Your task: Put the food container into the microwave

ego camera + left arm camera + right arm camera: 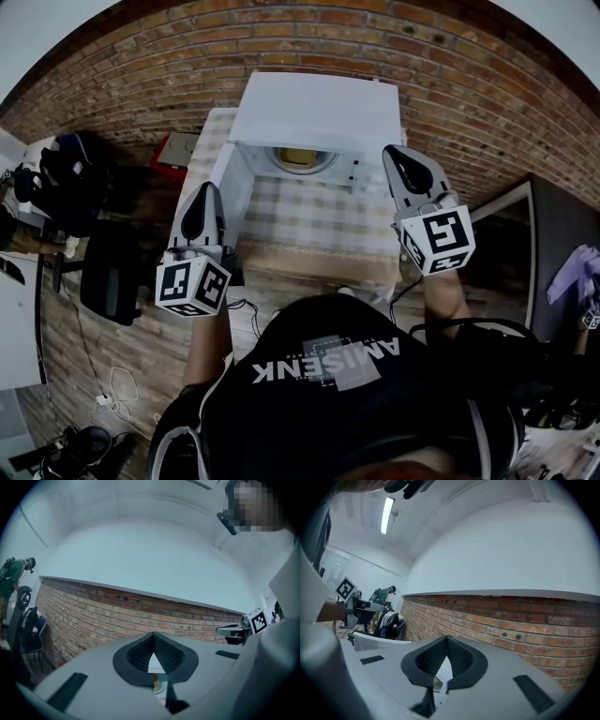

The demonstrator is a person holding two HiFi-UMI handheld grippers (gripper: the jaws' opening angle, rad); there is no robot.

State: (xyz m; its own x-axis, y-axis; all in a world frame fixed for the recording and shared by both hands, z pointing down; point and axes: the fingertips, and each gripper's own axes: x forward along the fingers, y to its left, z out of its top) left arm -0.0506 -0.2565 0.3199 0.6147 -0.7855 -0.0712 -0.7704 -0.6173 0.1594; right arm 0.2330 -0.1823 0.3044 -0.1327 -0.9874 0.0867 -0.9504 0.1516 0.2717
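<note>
A white microwave (314, 108) stands on a table with a checked cloth (309, 220), against the brick wall. Its door (234, 183) is swung open to the left. Inside the cavity sits a round food container (300, 157) with yellow contents. My left gripper (208, 192) hovers in front of the open door, raised above the table, shut and holding nothing. My right gripper (394, 155) is held up beside the microwave's right front corner, also shut with nothing in it. Each gripper view looks over closed jaw tips (153, 635) (446, 639) toward the brick wall.
A red item (173, 150) lies left of the microwave. A black chair (112, 272) and a dark bag (66, 178) stand at the left, with cables on the floor (103, 384). A dark cabinet edge (525, 225) is at the right. A person in green (11, 576) stands far off.
</note>
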